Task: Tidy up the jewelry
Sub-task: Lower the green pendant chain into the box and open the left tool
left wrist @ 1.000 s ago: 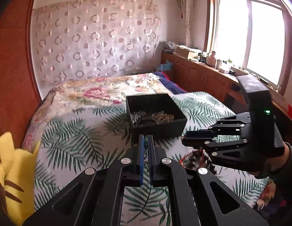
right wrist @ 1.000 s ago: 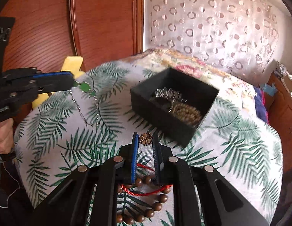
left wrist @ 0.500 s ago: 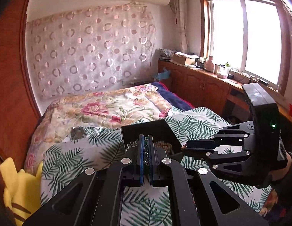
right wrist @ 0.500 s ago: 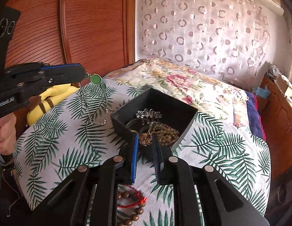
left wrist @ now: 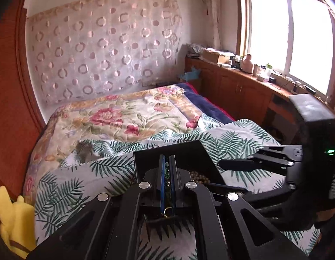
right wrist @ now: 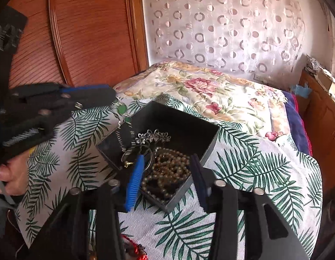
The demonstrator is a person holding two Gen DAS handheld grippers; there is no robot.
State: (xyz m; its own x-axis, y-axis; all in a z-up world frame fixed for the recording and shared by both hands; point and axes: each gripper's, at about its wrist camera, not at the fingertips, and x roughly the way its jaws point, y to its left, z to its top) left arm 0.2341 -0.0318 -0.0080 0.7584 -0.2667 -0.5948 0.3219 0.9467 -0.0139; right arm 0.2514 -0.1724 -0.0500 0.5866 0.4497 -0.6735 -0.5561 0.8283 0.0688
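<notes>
A black open box [right wrist: 210, 137] sits on the palm-leaf sheet and holds brown beads [right wrist: 167, 169] and a silver ornament [right wrist: 153, 136]. My left gripper [right wrist: 112, 96] comes in from the left, shut on a necklace with a green pendant [right wrist: 122, 109]. Its silver chain [right wrist: 124, 136] hangs down into the box. In the left wrist view the left gripper [left wrist: 166, 158] is over the box rim [left wrist: 189, 144], with the necklace [left wrist: 166, 174] pinched between the pads. My right gripper [right wrist: 167, 157] hovers over the box's near corner, its jaws opening with nothing gripped between them. It also shows from the side as the right gripper [left wrist: 215, 174].
A red-corded bead bracelet [right wrist: 135, 249] lies on the sheet below the right gripper. A yellow plush toy [left wrist: 13, 216] sits at the bed's left edge by the wooden headboard [right wrist: 81, 32]. Low wooden cabinets [left wrist: 243, 91] run along the window side.
Both grippers moved forward over the box. The right gripper's jaws spread and the flower charm it held is gone from between them. The left gripper carried the necklace over the box.
</notes>
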